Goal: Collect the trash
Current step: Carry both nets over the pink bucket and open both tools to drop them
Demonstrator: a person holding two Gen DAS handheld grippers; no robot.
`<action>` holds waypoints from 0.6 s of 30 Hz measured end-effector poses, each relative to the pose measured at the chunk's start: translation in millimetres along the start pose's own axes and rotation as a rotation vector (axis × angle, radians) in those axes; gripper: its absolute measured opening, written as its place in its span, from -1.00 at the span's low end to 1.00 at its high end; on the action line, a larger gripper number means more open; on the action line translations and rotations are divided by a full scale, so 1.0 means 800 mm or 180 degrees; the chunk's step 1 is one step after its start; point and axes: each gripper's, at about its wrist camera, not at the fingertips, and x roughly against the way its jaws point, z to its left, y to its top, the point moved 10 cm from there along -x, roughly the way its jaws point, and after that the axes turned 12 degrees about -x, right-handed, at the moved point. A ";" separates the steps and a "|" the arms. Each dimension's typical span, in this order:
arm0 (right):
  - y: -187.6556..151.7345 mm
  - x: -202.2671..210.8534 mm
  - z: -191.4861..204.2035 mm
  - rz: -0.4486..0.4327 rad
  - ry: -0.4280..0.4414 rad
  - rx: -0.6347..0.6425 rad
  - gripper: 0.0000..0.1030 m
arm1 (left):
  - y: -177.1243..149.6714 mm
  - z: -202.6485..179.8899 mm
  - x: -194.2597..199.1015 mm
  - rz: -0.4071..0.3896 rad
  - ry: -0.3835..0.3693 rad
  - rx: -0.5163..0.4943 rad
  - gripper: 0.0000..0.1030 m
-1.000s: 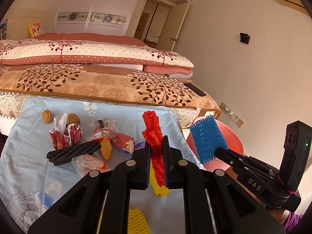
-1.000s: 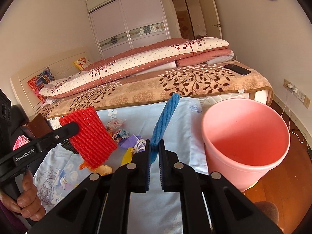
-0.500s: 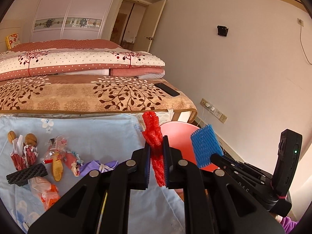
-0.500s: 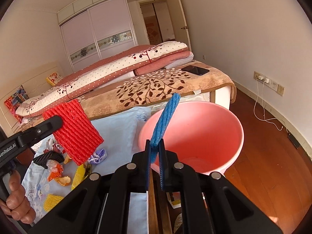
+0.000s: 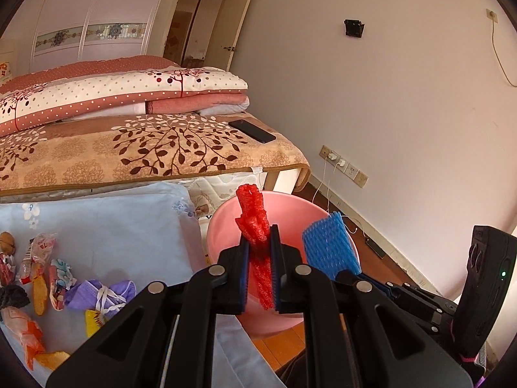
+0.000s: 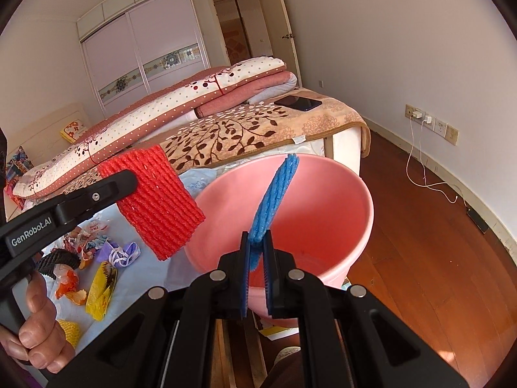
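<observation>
Both hands are carrying trash to the bin, and this is the drop-off step. The left gripper (image 5: 259, 249) is squeezed tight on a red foam fruit net (image 5: 255, 223), which sticks up from between its pads. The right gripper (image 6: 257, 252) is pinched almost all the way closed on a blue foam fruit net (image 6: 274, 199). That one is thin and stands up edge-on.

The pink plastic bucket (image 6: 362, 226) sits on the wooden floor, just to the right of the table with the light blue flowered cloth (image 5: 113, 232). The blue net looks like it is over the open mouth of the bucket. The red net is near the bucket's left rim. It may be only partly over the hole, but the round, bent picture makes that hard to tell.

Next, I think the left hand should slide a bit more to the right, so the red net hangs fully over the bucket. Then both grippers can open and let the nets fall in. Foam nets are light and can stick to the pads, so a small shake may help.

More trash waits on the cloth to the left: a purple face mask (image 5: 100, 296), candy wrappers (image 5: 40, 252), a black foam net (image 6: 59, 258), a yellow wrapper (image 6: 101, 286) and a walnut (image 5: 7, 242). So the job seems far from done.
</observation>
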 end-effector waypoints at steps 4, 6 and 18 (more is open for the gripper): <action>-0.001 -0.008 -0.007 0.0028 -0.0032 -0.0006 -0.86 | -0.007 -0.004 -0.023 0.0117 -0.0018 0.0020 -0.79; -0.001 -0.012 -0.012 0.0046 -0.0042 -0.0029 -0.86 | -0.010 -0.006 -0.030 0.0146 -0.0022 0.0009 -0.79; 0.000 -0.021 -0.023 0.0054 -0.0081 -0.0097 -0.86 | -0.008 -0.005 -0.037 0.0178 -0.0014 0.0104 -0.24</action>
